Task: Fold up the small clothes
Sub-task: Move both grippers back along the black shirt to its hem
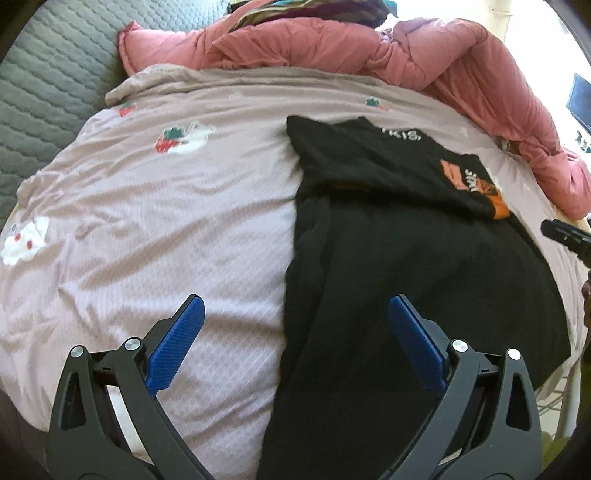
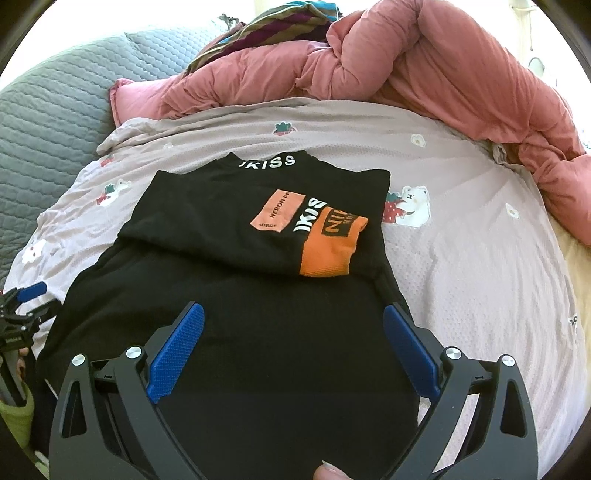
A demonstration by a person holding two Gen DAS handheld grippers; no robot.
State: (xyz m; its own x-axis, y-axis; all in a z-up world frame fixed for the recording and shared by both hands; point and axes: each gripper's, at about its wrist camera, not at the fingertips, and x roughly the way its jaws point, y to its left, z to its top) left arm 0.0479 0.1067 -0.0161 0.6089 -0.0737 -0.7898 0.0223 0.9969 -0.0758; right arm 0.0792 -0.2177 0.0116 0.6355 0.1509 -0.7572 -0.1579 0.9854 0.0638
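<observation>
Bed sheet carries black long-sleeve top mid-bed, running to near edge. Sleeves already folded in, orange cuff lying across chest; bottom-up fold left. Left gripper and right gripper both spread wide, empty.

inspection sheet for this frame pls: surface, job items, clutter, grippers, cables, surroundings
Surface: mauve bedsheet with strawberry and bear prints, wrinkled.
Job's things: black garment lying flat, sleeves folded across the chest, orange cuff on top.
Clutter: pink duvet bunched at the far edge; striped fabric behind it.
Grippers: left hand-held gripper open, over the garment's left edge; right hand-held gripper open, above its lower half.
Cables: nothing seen.
Surroundings: grey quilted headboard.
</observation>
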